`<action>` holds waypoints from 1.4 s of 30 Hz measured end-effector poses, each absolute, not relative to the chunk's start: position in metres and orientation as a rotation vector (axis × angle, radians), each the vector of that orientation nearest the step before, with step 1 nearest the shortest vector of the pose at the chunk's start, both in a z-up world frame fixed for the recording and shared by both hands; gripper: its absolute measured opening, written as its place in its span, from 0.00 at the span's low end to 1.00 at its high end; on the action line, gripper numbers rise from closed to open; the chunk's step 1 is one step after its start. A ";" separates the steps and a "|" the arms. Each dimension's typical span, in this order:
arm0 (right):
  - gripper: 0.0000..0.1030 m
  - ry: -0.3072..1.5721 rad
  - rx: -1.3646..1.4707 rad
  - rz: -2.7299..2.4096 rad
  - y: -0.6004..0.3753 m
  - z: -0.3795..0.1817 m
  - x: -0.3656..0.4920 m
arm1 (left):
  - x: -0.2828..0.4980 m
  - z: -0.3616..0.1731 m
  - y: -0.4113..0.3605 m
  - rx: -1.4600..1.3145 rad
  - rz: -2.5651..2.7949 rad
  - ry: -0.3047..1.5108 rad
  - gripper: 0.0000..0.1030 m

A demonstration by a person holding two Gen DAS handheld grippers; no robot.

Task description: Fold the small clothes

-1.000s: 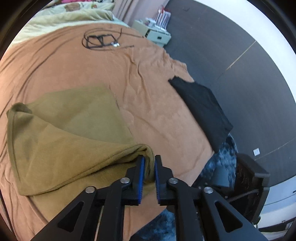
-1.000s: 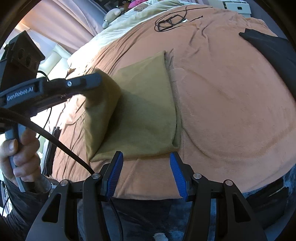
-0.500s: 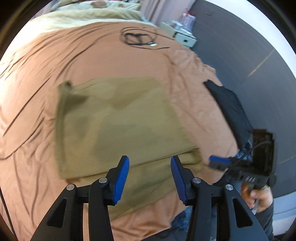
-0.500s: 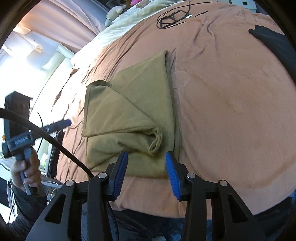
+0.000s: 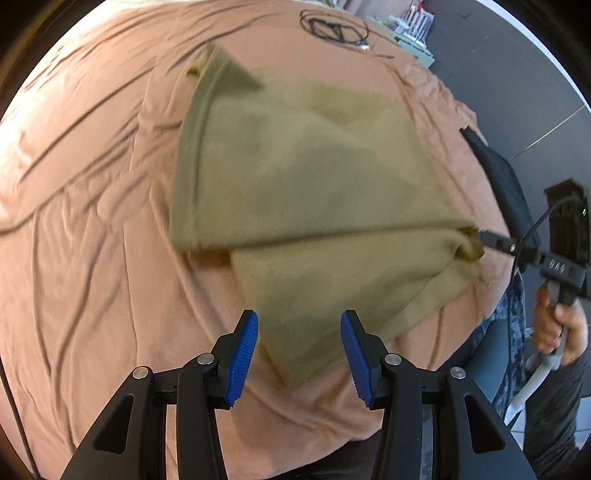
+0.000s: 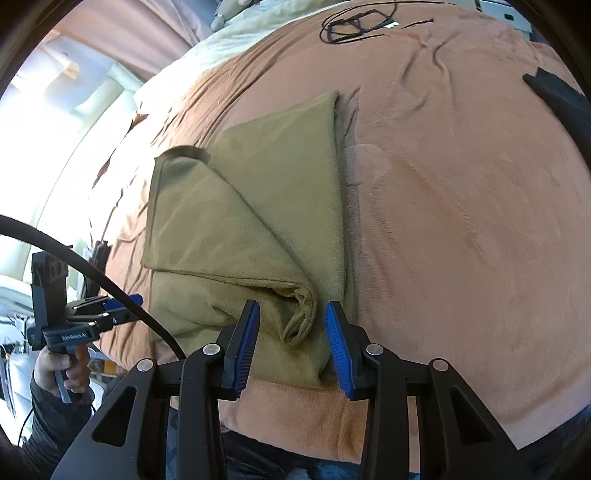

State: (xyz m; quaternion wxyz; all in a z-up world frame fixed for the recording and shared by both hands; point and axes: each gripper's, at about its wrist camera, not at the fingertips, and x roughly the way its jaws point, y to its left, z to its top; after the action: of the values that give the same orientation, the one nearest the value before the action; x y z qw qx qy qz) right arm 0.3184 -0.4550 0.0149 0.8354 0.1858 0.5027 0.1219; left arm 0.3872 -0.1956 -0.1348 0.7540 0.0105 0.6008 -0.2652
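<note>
An olive green garment [image 5: 303,192] lies partly folded on the orange-brown bed cover [image 5: 92,221]; one flap is folded diagonally over the rest. My left gripper [image 5: 299,350] is open and empty, just off the garment's near edge. My right gripper [image 6: 291,339] is open, with its fingers on either side of the bunched corner [image 6: 299,310] of the folded flap, and is closed on nothing. The right gripper also shows in the left wrist view [image 5: 491,240] at that corner. The garment also shows in the right wrist view [image 6: 251,221].
A black garment [image 5: 498,177] lies at the bed's right edge, also seen in the right wrist view [image 6: 561,99]. A coil of black cable [image 5: 332,29] lies at the far end of the bed. A pale quilt [image 6: 236,29] and curtains are beyond.
My left gripper let go of the garment's corner, opened and drew back to the left. The folded flap now rests on the garment. My right gripper moved in around the bunched corner.
</note>
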 end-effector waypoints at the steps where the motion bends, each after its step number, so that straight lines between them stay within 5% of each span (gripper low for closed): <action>1: 0.33 1.073 0.376 0.254 -0.453 0.016 0.320 | 0.385 -0.139 -0.194 0.020 -0.580 1.319 0.47; 6: 0.25 1.140 0.300 0.219 -0.438 0.012 0.332 | 0.375 -0.152 -0.191 0.025 -0.582 1.348 0.47; 10: 0.03 1.155 0.286 0.181 -0.434 0.010 0.342 | 0.368 -0.163 -0.194 0.033 -0.592 1.371 0.47; 15: 0.02 1.093 0.349 0.212 -0.440 0.028 0.331 | 0.366 -0.169 -0.198 0.081 -0.587 1.367 0.44; 17: 0.02 1.074 0.378 0.237 -0.443 0.034 0.323 | 0.366 -0.169 -0.197 0.109 -0.568 1.362 0.17; 20: 0.02 1.055 0.421 0.265 -0.446 0.039 0.313 | 0.368 -0.168 -0.191 0.097 -0.578 1.356 0.06; 38: 0.03 1.074 0.632 0.270 -0.496 -0.022 0.288 | 0.364 -0.164 -0.164 0.128 -0.613 1.360 0.03; 41: 0.10 1.083 0.576 0.251 -0.495 -0.016 0.288 | 0.359 -0.154 -0.162 0.137 -0.643 1.351 0.04; 42: 0.20 1.089 0.516 0.223 -0.493 -0.008 0.287 | 0.358 -0.148 -0.160 0.150 -0.645 1.339 0.04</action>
State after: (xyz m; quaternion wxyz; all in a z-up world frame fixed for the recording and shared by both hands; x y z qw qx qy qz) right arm 0.2868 -0.4932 -0.0083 0.8179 0.2423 0.5112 0.1049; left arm 0.3576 -0.1600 -0.1479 0.7338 0.0683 0.6090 -0.2931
